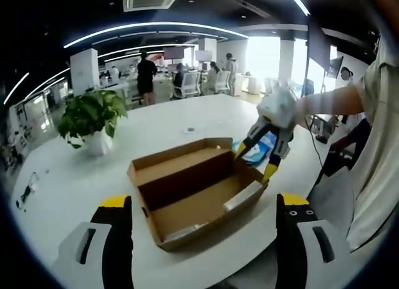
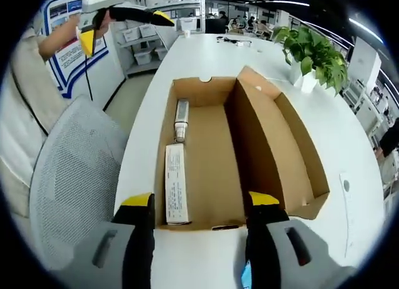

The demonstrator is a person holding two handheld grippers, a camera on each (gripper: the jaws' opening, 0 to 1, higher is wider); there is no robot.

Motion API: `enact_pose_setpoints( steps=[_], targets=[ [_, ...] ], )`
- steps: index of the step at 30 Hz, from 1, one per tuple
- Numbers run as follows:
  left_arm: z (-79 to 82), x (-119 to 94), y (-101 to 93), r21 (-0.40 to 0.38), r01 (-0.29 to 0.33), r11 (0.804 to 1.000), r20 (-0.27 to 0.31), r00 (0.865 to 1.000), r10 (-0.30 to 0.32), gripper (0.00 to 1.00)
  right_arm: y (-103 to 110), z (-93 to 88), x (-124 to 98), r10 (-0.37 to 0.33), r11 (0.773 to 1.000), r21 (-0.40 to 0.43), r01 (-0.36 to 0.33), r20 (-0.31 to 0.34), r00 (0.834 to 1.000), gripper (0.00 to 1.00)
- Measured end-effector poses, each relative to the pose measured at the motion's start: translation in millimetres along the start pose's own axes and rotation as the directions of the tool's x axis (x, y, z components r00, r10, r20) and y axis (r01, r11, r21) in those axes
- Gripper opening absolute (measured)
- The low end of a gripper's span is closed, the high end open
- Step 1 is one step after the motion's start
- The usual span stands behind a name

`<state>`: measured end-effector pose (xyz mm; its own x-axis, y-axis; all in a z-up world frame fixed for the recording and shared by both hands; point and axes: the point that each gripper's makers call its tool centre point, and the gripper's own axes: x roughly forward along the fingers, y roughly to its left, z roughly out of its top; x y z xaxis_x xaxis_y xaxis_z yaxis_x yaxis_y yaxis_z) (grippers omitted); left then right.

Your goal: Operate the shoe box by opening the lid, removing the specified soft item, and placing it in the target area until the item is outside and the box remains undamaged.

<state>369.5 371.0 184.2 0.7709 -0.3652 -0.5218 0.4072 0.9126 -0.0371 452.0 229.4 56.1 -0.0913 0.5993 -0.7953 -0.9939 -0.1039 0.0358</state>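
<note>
Cardboard shoe box open, both tongs spread, empty

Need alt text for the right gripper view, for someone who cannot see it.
An open cardboard shoe box lies on a white table, lid folded back to the right, holding a long white packet and a small bottle-like item. The right claw stands open before it; a potted plant sits beyond.

Shoe box stands open, interior accessible from above. Raised lid blocks its right side. Mesh chair crowds the left table edge. Potted plant stands far right.
</note>
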Motion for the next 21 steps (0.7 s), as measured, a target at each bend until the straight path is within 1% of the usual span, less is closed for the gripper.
enact_pose_setpoints(
  steps=[3, 5, 8, 12, 15, 19, 21],
  targets=[
    [-1.4, 1, 0.5, 0.002, 0.003, 1.0, -0.003, 1.0, -0.003, 1.0, -1, -4.2, 8, 0.015, 1.0, 0.004, -0.015, -0.014, 1.0, 0.54],
    [-2.2, 1, 0.8, 0.003, 0.004, 1.0, -0.003, 1.0, -0.004, 1.0, -2, -6.5, 12, 0.032, 0.999, 0.033, -0.032, -0.018, 0.999, 0.54],
    [-4.5, 2, 2.1, 0.002, -0.003, 1.0, -0.008, 1.0, 0.003, 1.0, -4, -7.2, 18, 0.05, 0.997, 0.063, -0.049, -0.015, 0.999, 0.57],
    [-9.0, 2, 2.8, -0.002, -0.011, 1.0, -0.014, 1.0, 0.011, 1.0, -4, -7.3, 25, 0.071, 0.995, 0.067, -0.07, -0.016, 0.997, 0.57],
    [-13.3, 1, 4.0, -0.003, -0.021, 1.0, -0.024, 1.0, 0.021, 1.0, -1, -8.7, 32, 0.09, 0.994, 0.069, -0.088, -0.025, 0.996, 0.53],
    [-17.9, 0, 6.4, 0.0, -0.032, 0.999, -0.036, 0.999, 0.032, 1.0, 0, -12.3, 38, 0.09, 0.994, 0.062, -0.087, -0.044, 0.995, 0.52],
    [-19.2, -1, 7.3, -0.002, -0.034, 0.999, -0.038, 0.999, 0.034, 1.0, -1, -11.2, 38, 0.092, 0.994, 0.068, -0.089, -0.037, 0.995, 0.52]
  ],
)
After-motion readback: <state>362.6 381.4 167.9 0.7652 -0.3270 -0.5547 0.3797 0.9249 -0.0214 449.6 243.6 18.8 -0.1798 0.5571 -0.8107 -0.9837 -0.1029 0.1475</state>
